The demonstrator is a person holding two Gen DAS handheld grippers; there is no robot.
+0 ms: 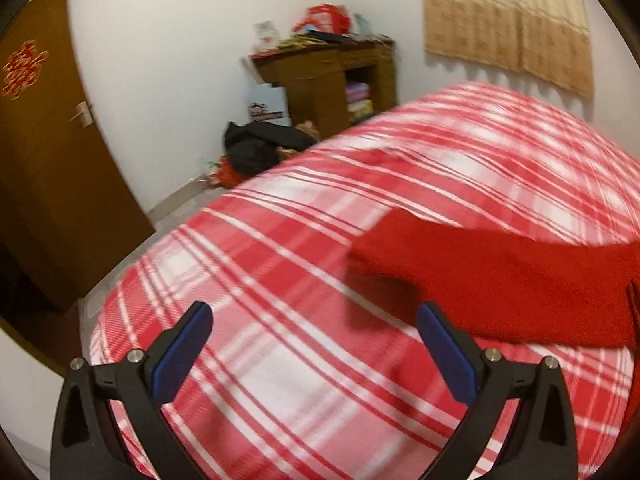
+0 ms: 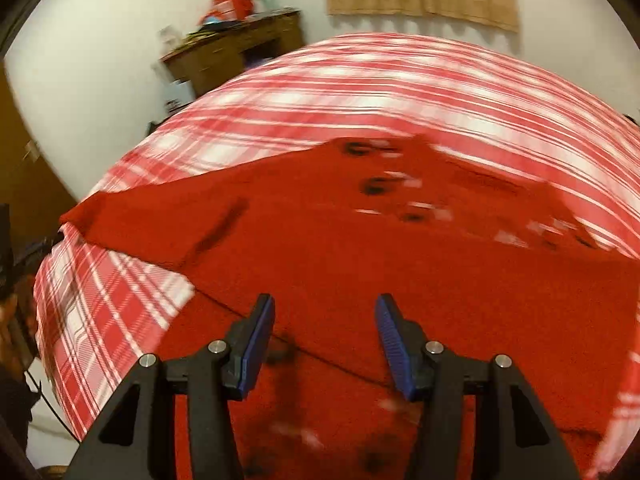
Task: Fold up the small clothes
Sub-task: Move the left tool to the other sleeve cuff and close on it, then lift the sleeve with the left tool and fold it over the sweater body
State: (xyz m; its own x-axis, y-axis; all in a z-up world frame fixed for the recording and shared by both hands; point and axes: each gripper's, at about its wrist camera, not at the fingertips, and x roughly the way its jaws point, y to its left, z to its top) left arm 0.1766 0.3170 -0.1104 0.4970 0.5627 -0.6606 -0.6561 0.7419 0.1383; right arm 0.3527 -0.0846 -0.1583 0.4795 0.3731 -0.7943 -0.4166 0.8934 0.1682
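Right gripper (image 2: 325, 344): your jaws stand apart and hold nothing, low centre of the right wrist view, directly above the cloth.
Left gripper (image 1: 314, 354): your jaws are spread wide and empty, over bare sheet at the bottom of the left wrist view.
Red garment (image 2: 360, 248): spread flat on the plaid bedsheet (image 2: 120, 308), filling the centre and lower frame; a sleeve reaches to the left edge.
Sleeve end (image 1: 400, 248): lies at right of centre in the left wrist view, near your right finger.
Handling: expect soft, light, fuzzy knit that sags and drags. Blur hides finer detail.
Grip site: pinch the sleeve end or a hem, not the middle.
Far background: wooden cabinet (image 1: 332, 80), upper centre.
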